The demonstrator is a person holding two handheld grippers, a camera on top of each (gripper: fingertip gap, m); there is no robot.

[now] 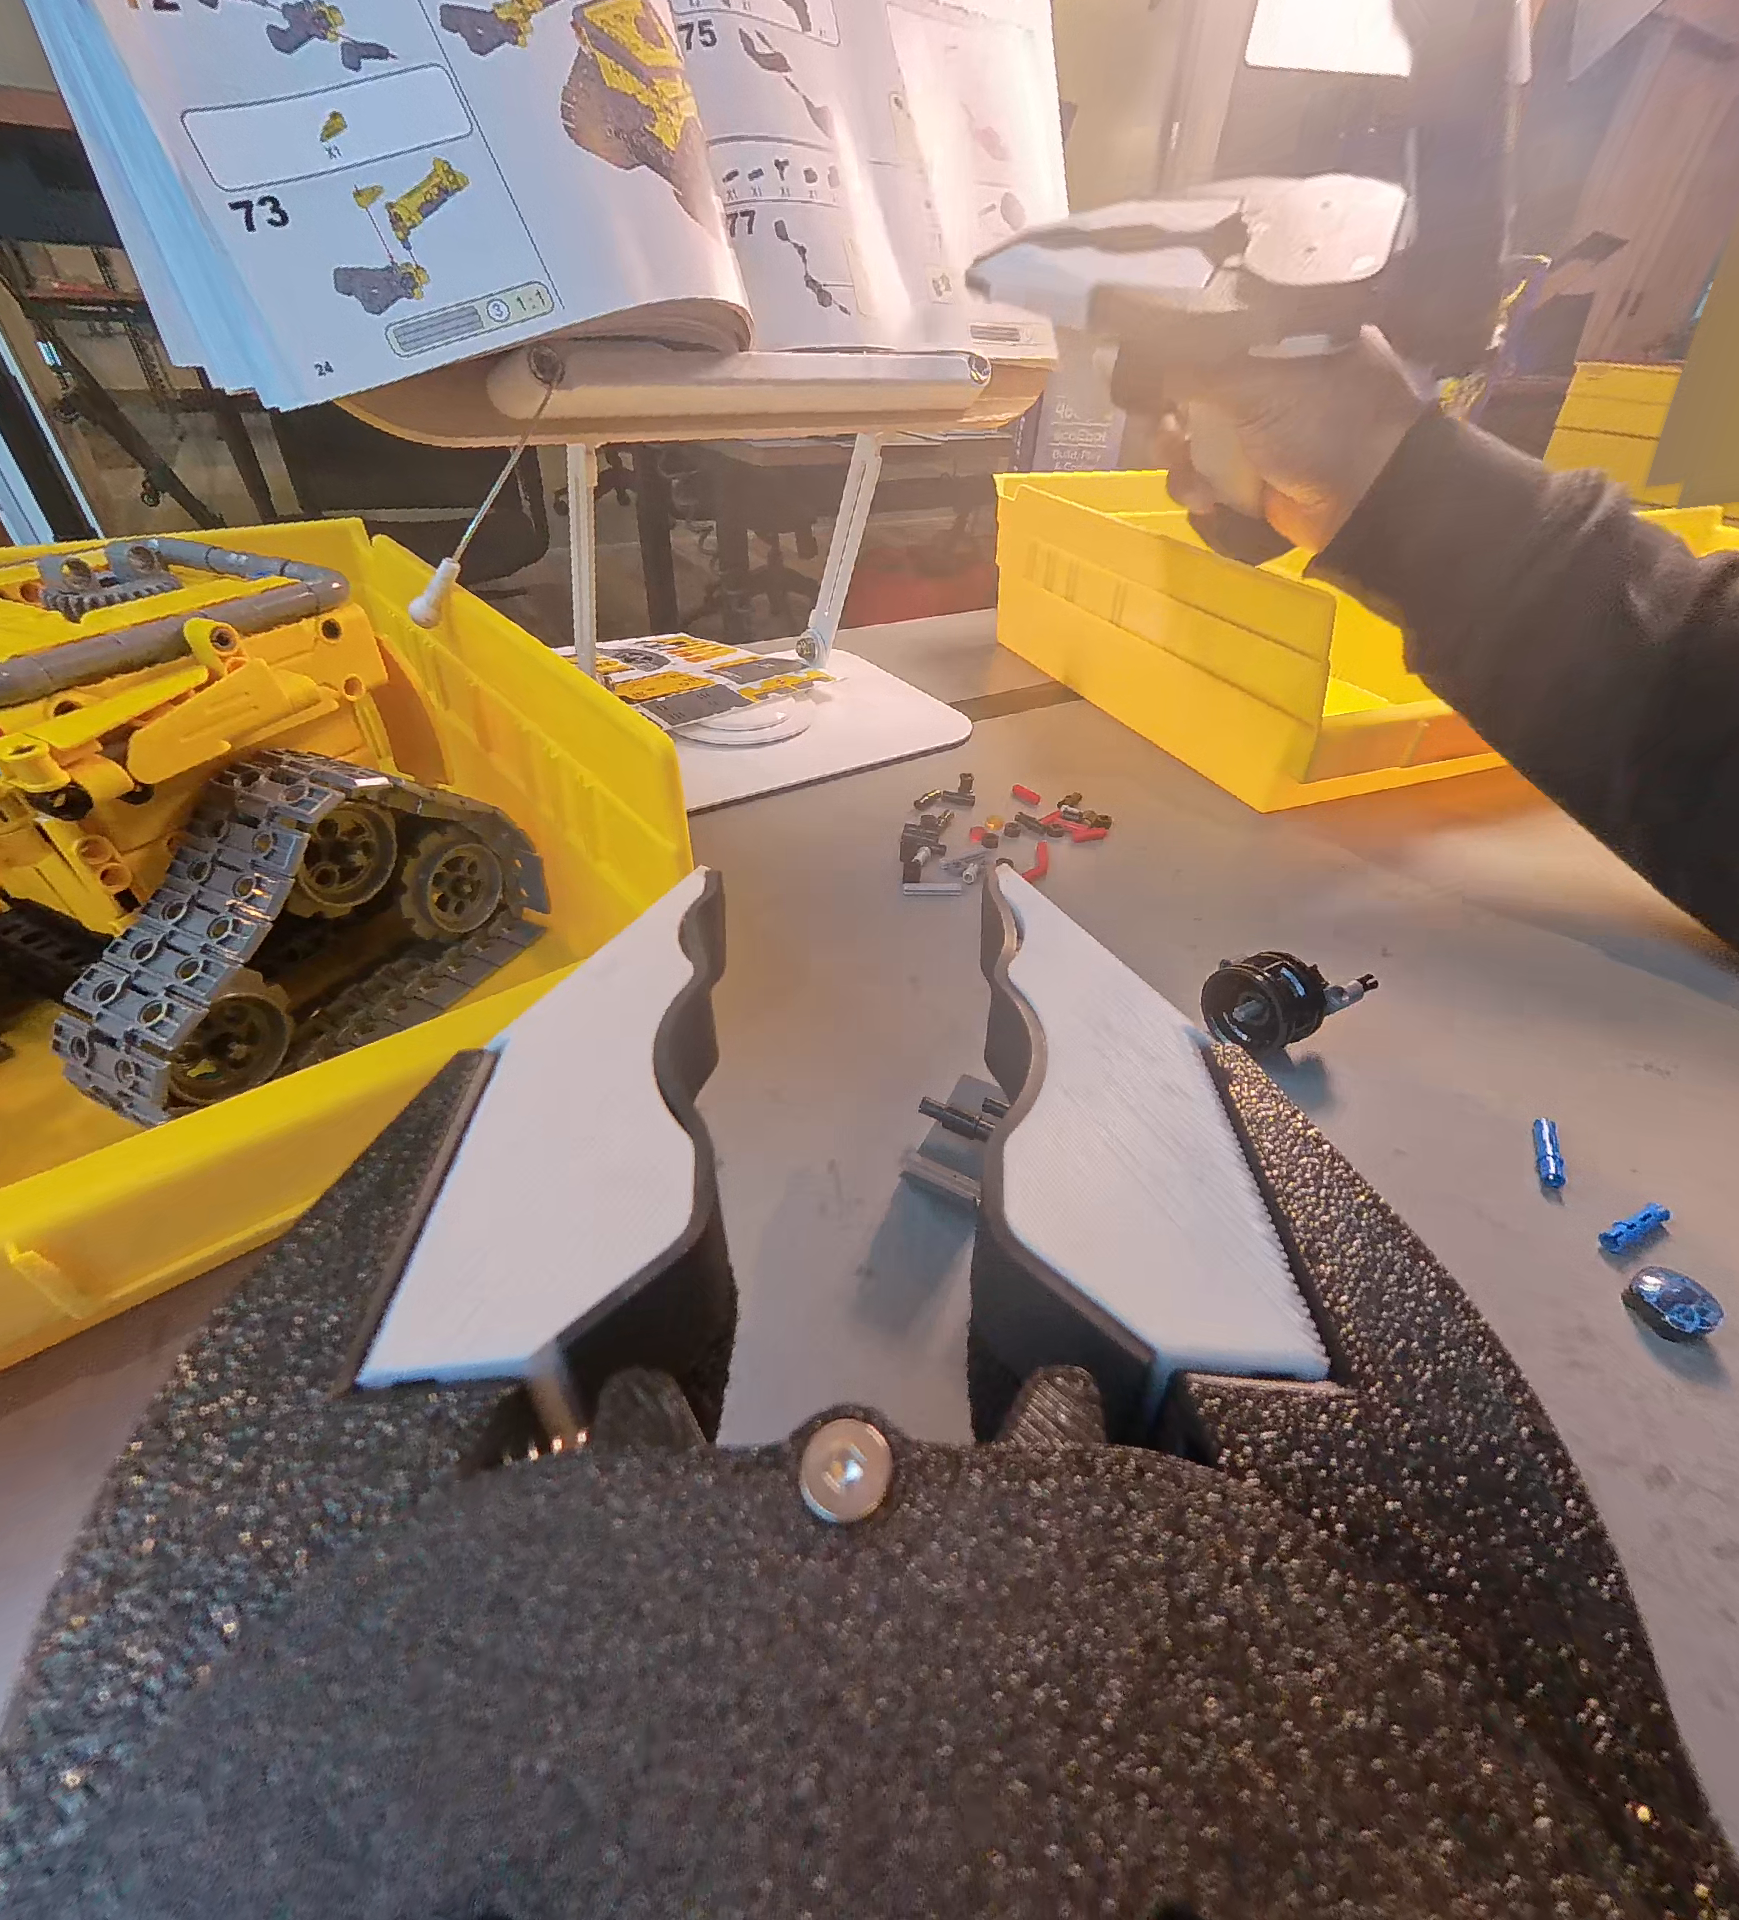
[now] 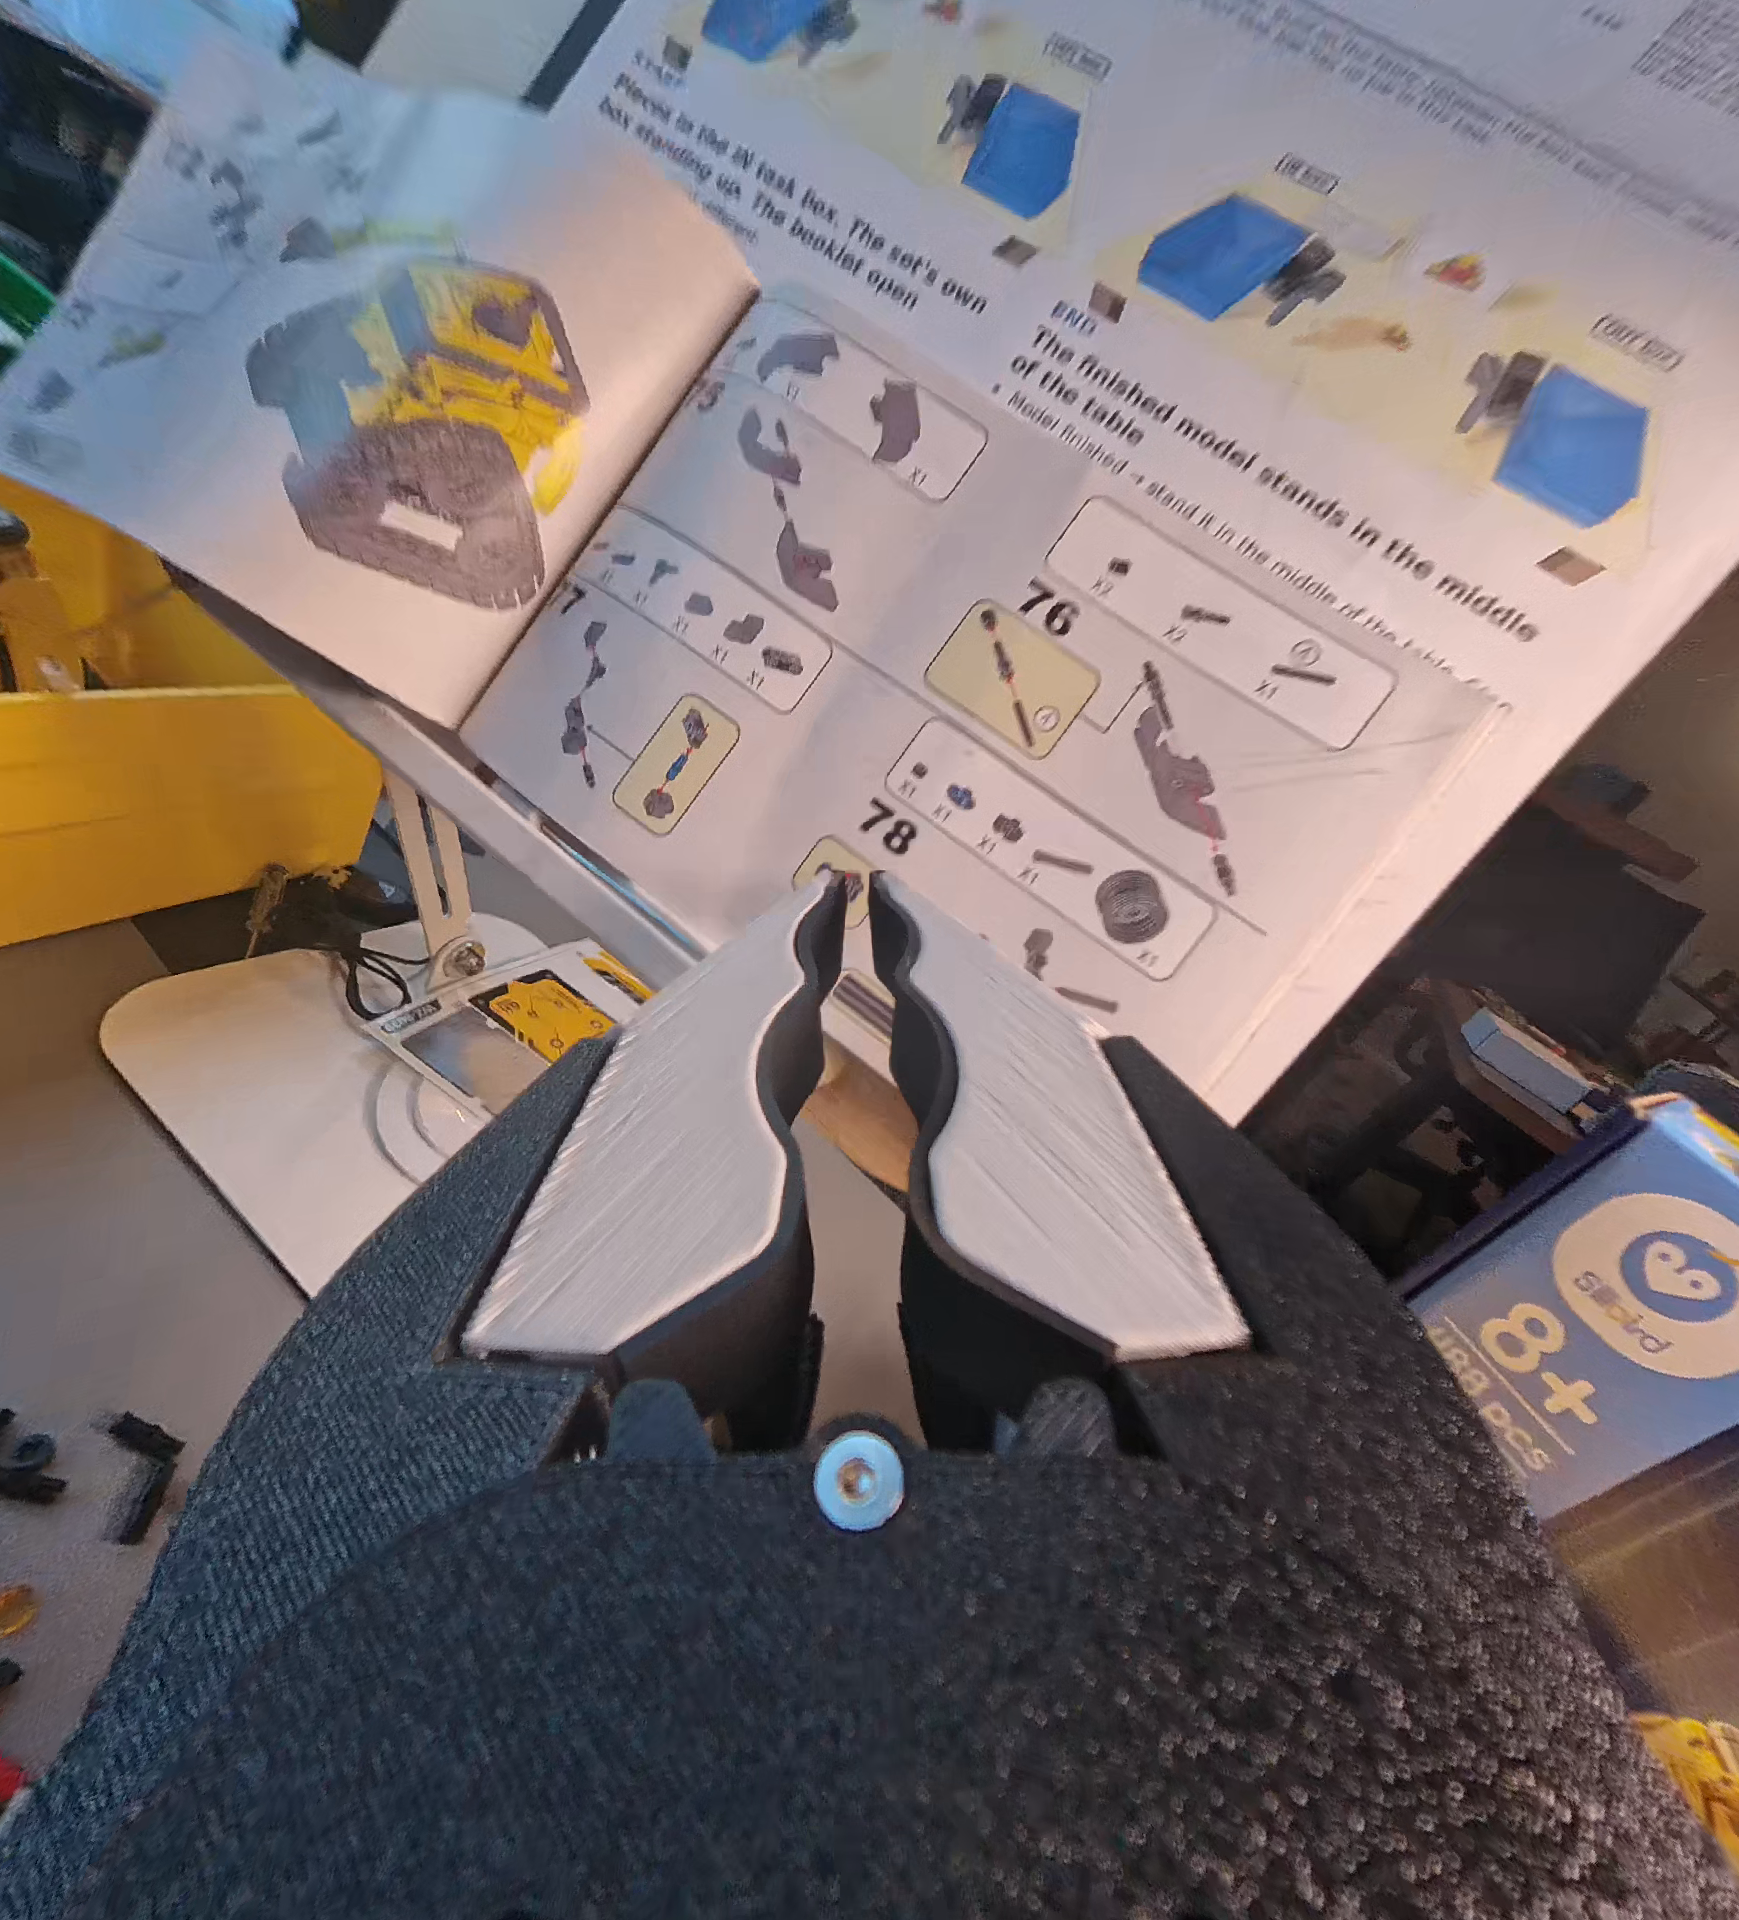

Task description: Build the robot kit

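Observation:
My left gripper (image 1: 852, 883) is open and empty, low over the grey table (image 1: 1260, 1558). A small black pin on a grey piece (image 1: 956, 1120) lies just under its right finger. A yellow tracked model (image 1: 169, 831) sits in a yellow bin (image 1: 553, 748) to its left. My right gripper (image 2: 852, 885) is raised in front of the open instruction booklet (image 2: 948, 623), its tips close to the lower right page. Its jaws are all but closed, and I make out nothing between them. It also shows in the left wrist view (image 1: 979, 281), held by a hand.
The booklet (image 1: 408, 187) rests on a white stand (image 1: 844, 717). Small black and red parts (image 1: 1010, 831), a black wheel hub (image 1: 1260, 997), blue pins (image 1: 1549, 1151) and a blue clear piece (image 1: 1672, 1302) lie on the table. A yellow tray (image 1: 1156, 623) and a blue box (image 2: 1623, 1330) stand to the right. The gap from one gripper's tips to the other's is roughly 35 cm. The black wheel hub (image 1: 1260, 997) sits 15 cm or so from the ends of my left fingers.

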